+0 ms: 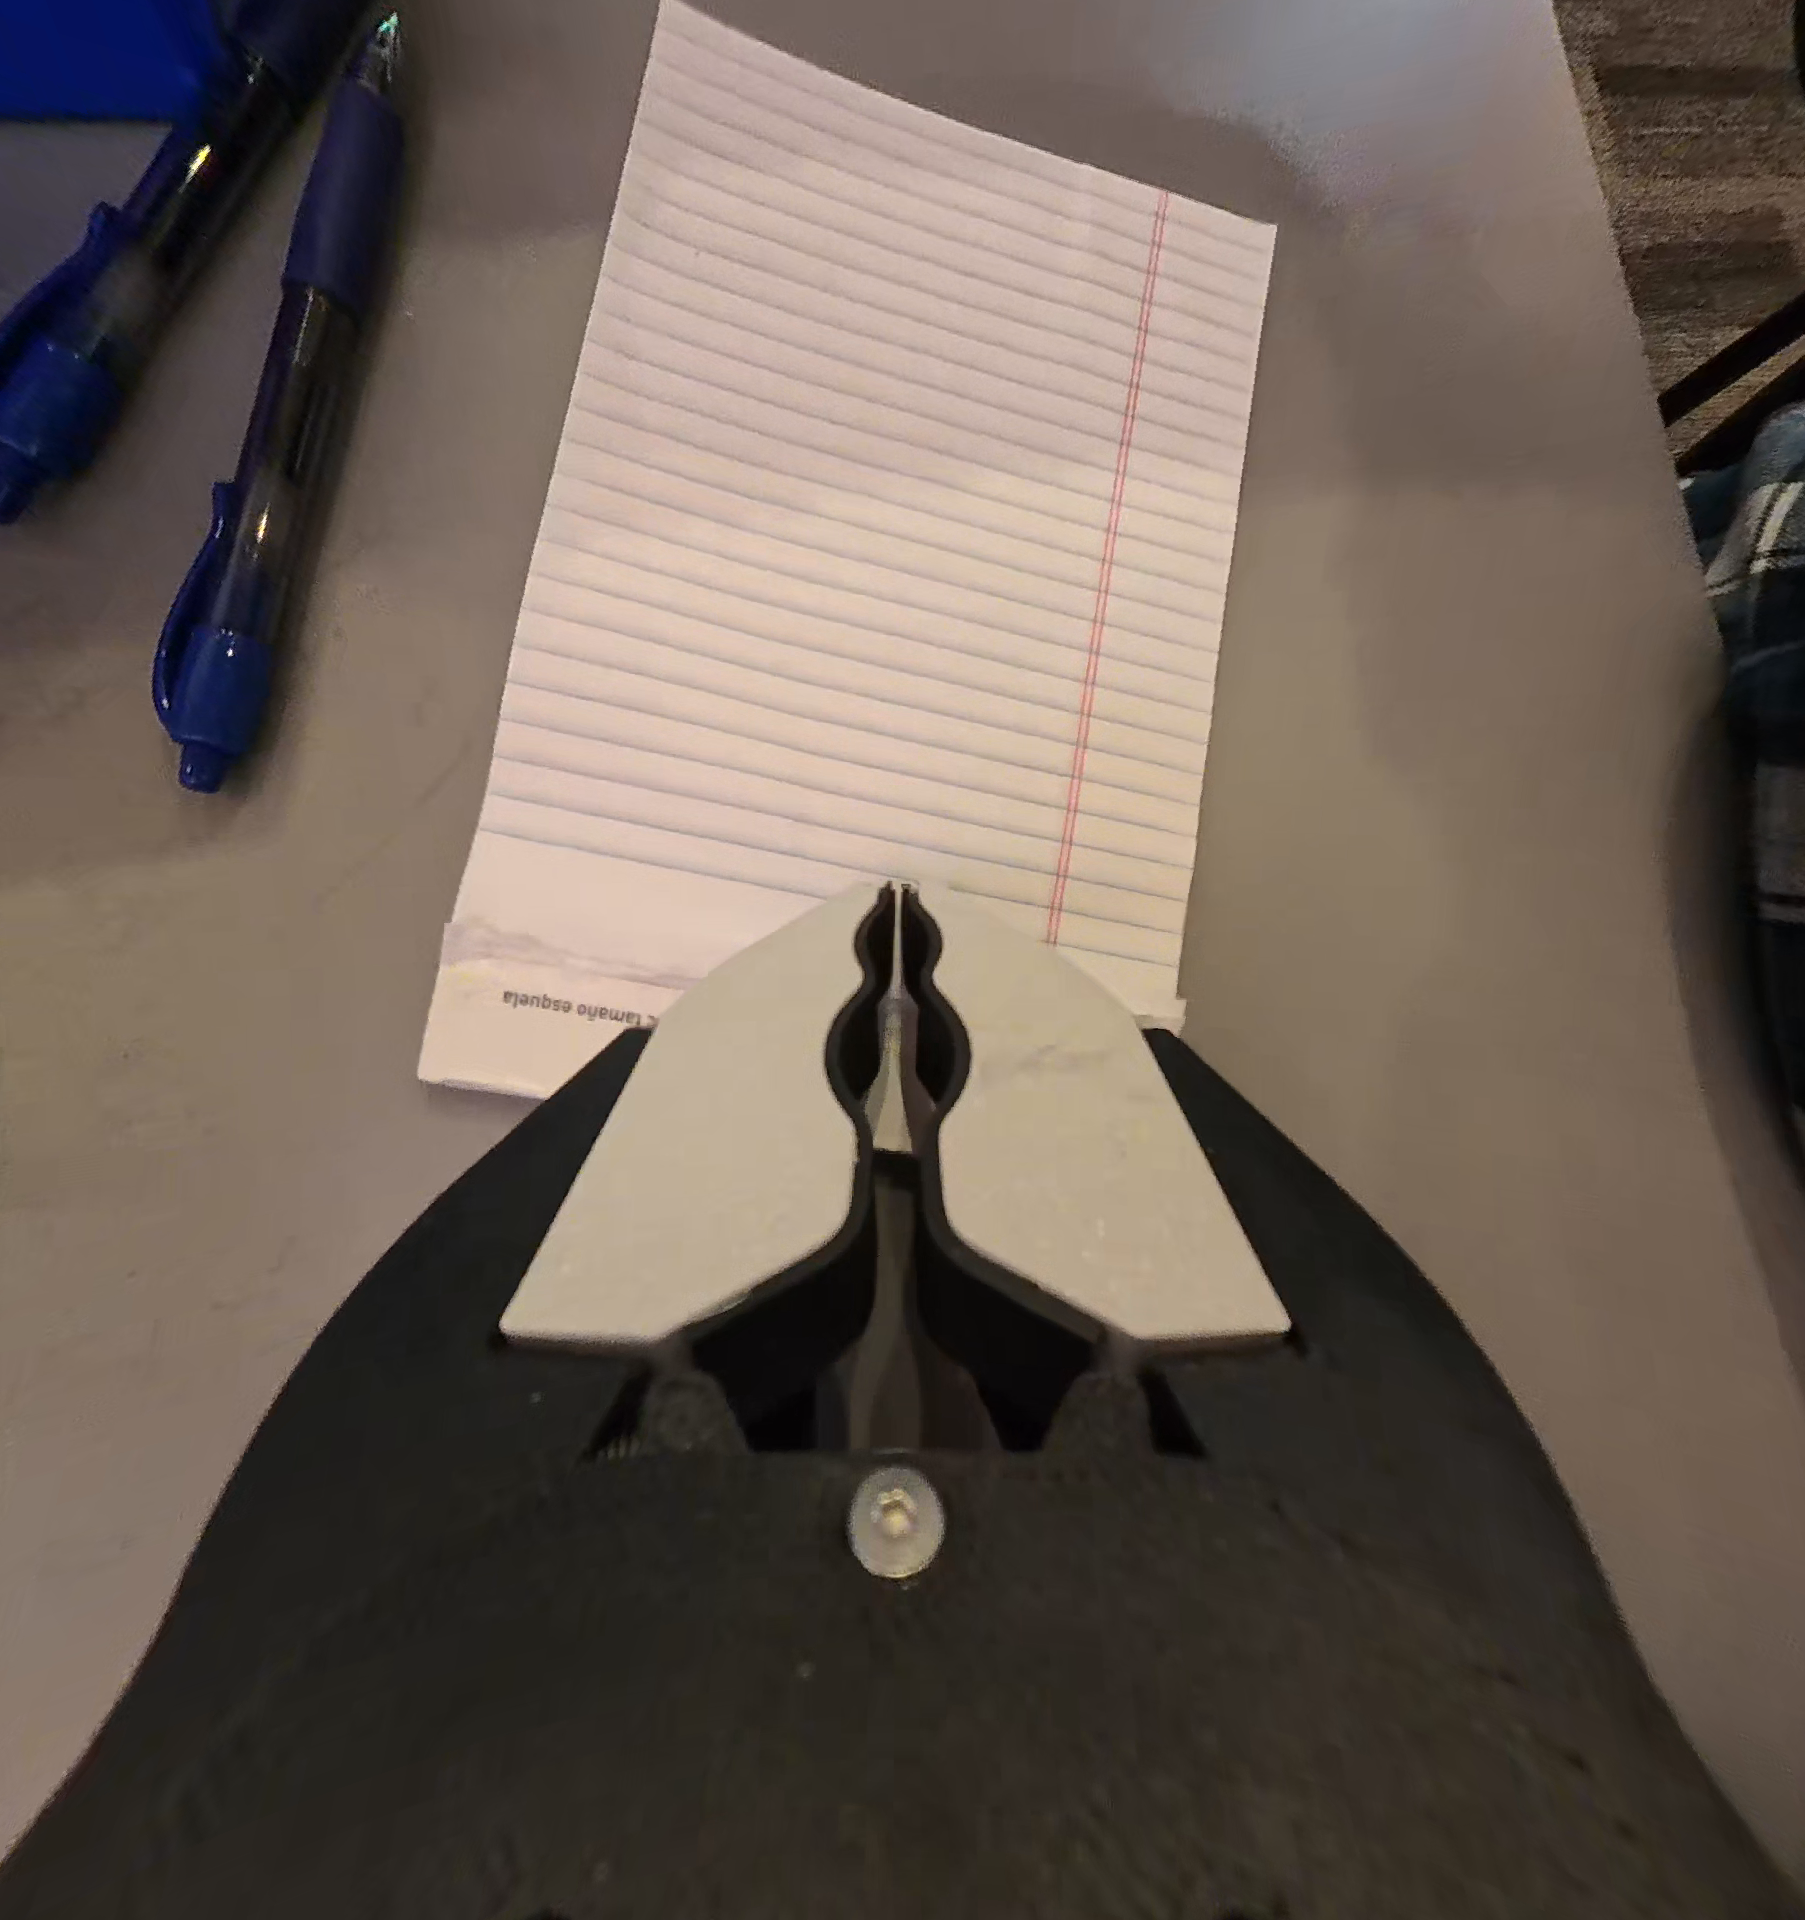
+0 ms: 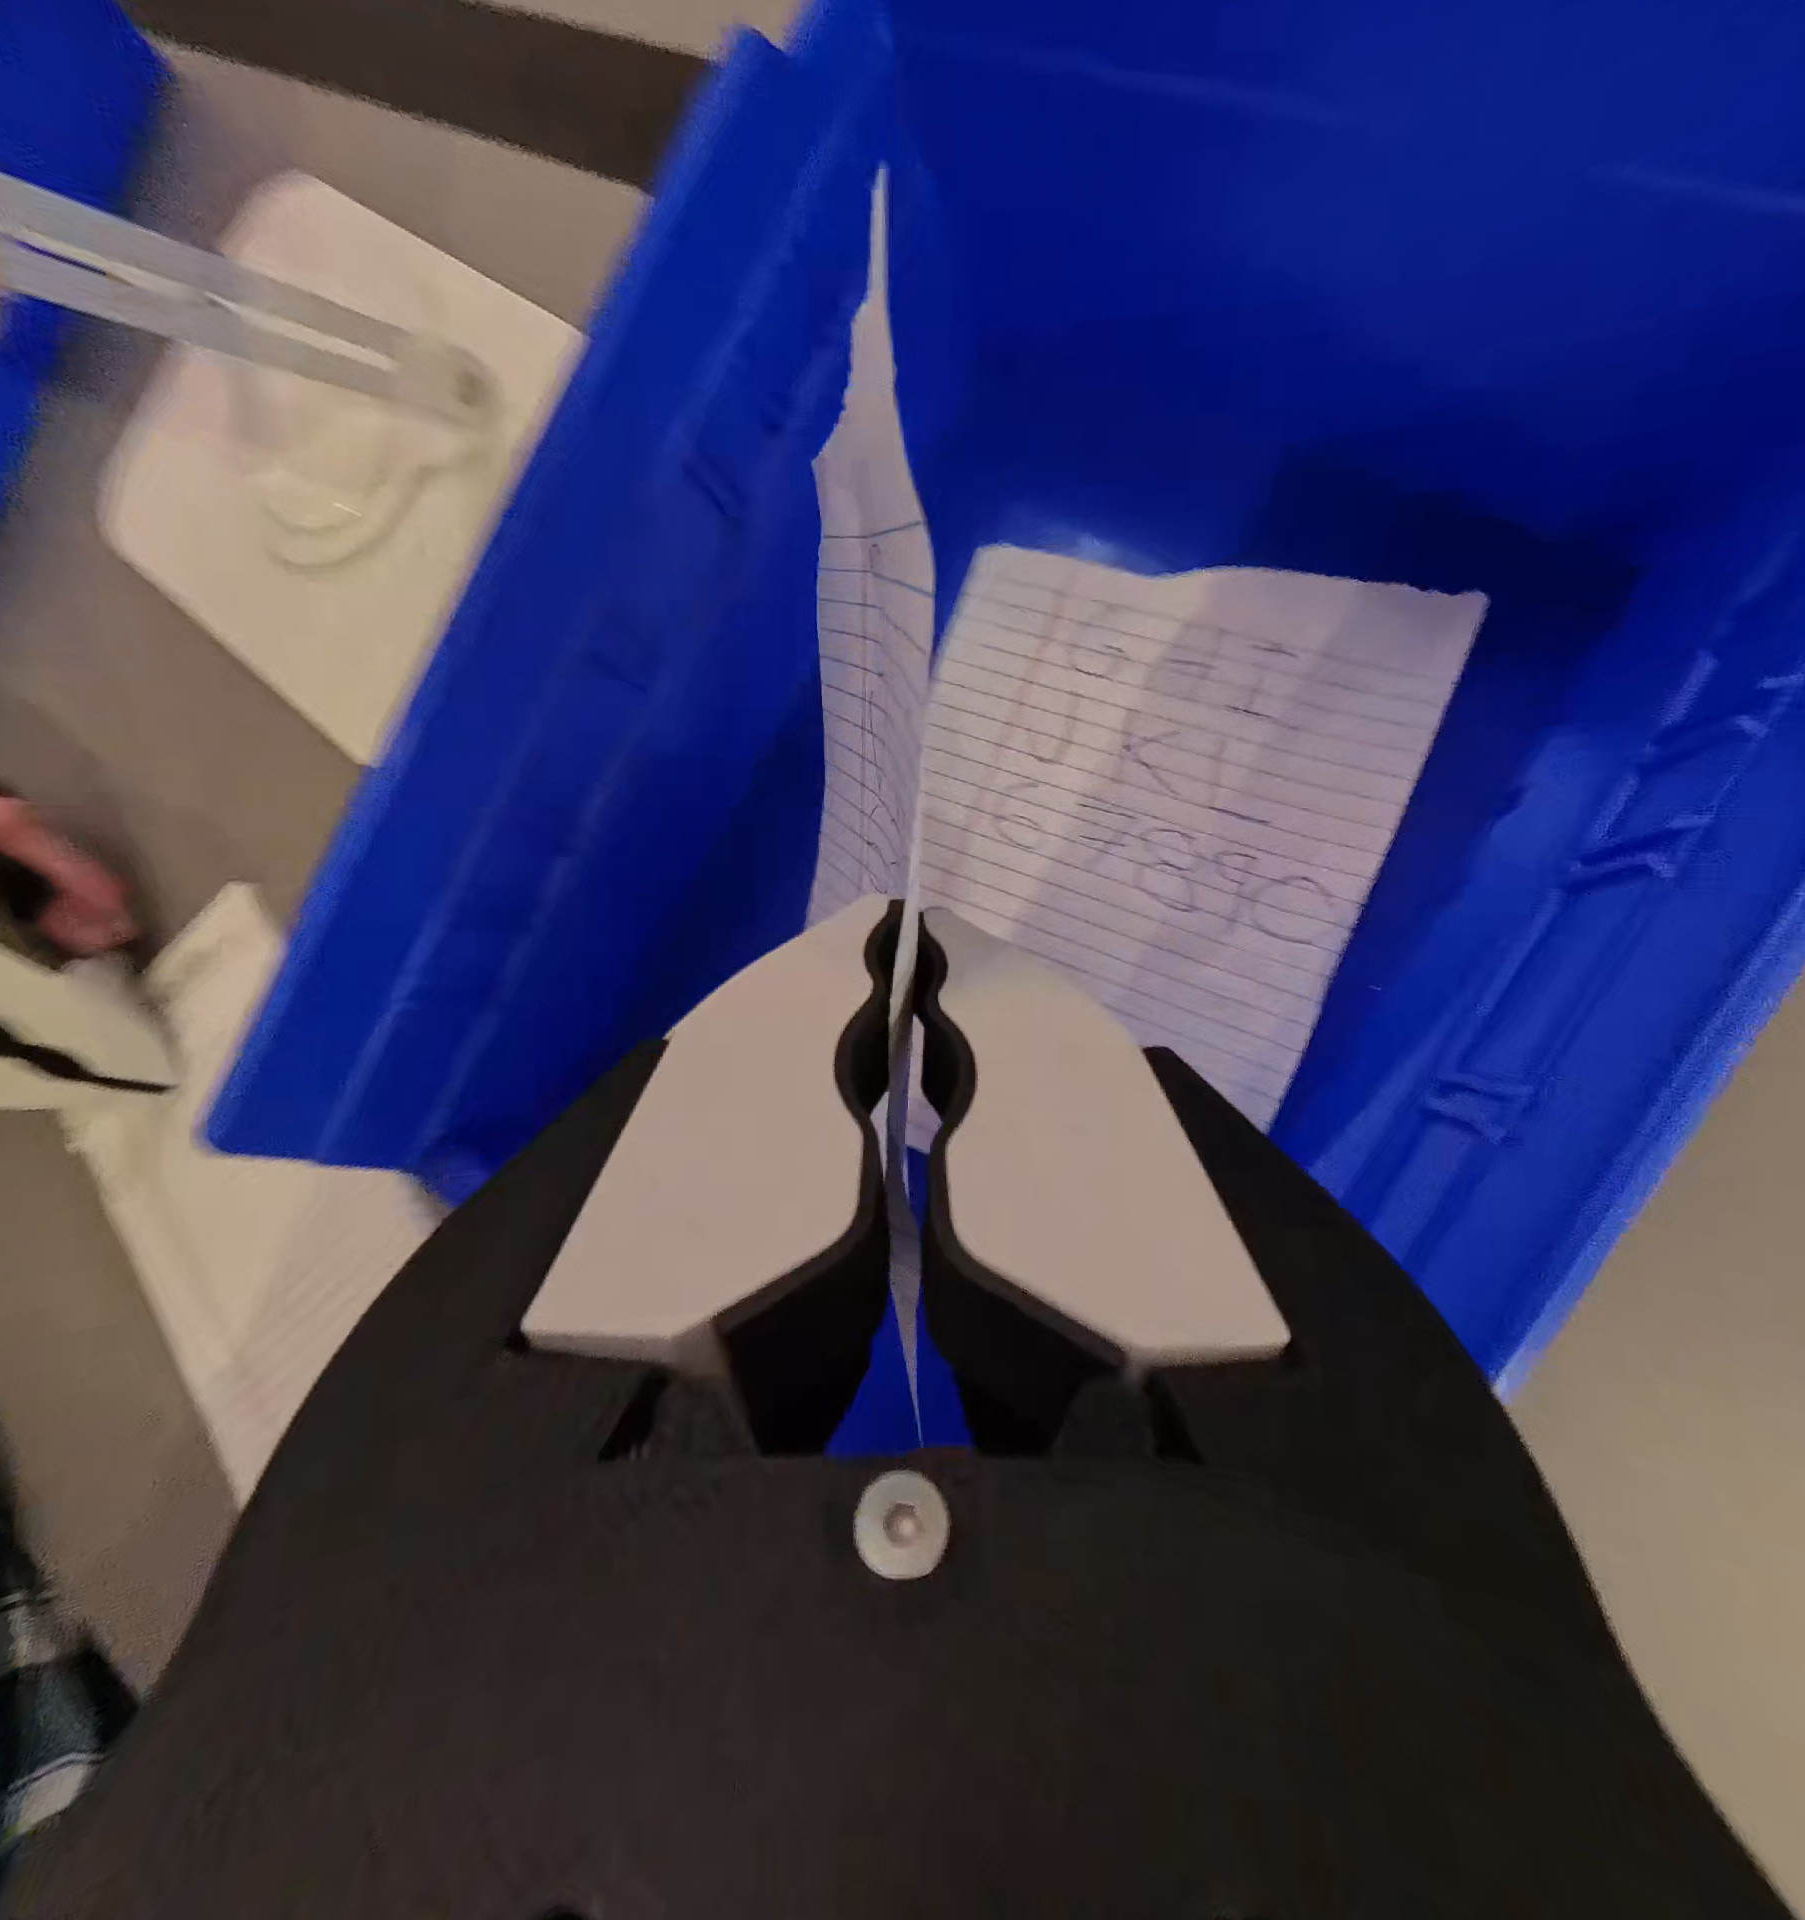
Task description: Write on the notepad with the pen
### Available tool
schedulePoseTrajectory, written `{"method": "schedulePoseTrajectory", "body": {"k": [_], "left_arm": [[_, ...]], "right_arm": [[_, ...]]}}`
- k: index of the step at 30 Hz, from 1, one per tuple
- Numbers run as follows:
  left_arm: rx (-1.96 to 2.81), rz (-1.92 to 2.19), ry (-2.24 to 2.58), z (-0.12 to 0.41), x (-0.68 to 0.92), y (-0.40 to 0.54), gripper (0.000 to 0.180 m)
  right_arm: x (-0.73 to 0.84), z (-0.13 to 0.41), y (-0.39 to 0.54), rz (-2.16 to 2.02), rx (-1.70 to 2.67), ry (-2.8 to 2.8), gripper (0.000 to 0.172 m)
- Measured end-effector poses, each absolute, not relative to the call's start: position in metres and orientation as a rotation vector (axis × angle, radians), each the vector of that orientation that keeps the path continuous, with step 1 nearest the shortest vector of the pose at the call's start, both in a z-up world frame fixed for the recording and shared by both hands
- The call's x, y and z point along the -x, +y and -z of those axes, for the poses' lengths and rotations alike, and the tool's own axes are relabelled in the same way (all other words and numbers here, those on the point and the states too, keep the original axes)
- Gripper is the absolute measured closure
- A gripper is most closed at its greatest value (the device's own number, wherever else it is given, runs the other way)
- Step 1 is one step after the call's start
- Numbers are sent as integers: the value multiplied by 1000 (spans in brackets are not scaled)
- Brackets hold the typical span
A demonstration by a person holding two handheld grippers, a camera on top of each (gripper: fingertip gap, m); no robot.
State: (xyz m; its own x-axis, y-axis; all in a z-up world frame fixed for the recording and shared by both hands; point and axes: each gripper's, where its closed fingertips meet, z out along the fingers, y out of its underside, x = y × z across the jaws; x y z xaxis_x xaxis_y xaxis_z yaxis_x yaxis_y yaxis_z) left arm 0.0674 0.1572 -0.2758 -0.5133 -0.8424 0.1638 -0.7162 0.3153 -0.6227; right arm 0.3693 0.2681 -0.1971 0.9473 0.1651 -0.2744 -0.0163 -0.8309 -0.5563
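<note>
1. Grey tabletop (image 1: 1397, 727) fills the left wrist view; carpet and a plaid fabric (image 1: 1802, 831) show past its right edge.
2. My left claw (image 1: 896, 889) points forward and down over the near, bound edge of the notepad (image 1: 877, 520). Its two fingers (image 1: 752, 1122) are clenched tip to tip with nothing visible between the tips, which hover at or on the pad's top margin; I cannot tell whether they touch the paper.
3. My right claw (image 2: 906, 914) is angled down into a blue bin (image 2: 1293, 312). It is clenched on one loose sheet (image 2: 882, 582) of lined paper, seen edge-on, which runs up between both pads and curls at its far end.
4. Count, notepad: one, lying flat on the tabletop, top page lined and blank.
5. Count, pens: two blue pens, pen one (image 1: 274, 416) just left of the notepad and pen two (image 1: 98, 312) farther left, side by side, neither gripped.
6. Count, loose sheets: two, the one I grip and a written sheet (image 2: 1189, 810) lying flat on the bin floor.
7. Left of the bin, the right wrist view is blurred: I make out a white tray-like object (image 2: 306, 468), a pale bar, and a hand (image 2: 56, 883).
</note>
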Motion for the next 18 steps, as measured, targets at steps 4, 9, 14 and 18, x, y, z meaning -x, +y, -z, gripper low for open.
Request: {"method": "schedulePoseTrajectory", "body": {"k": [4,9,14,18], "left_arm": [[1423,963,2394,276,-67,156,178],[1404,933,2412,276,-66,155,176],[1398,932,2422,276,-65,154,176],[1395,924,2429,277,-64,154,175]], "right_arm": [[-393,229,276,-158,2687,-120,171],[-414,228,281,178,2756,-158,132],[-426,196,275,362,2709,-191,130],[-401,183,267,316,2669,-323,153]]}}
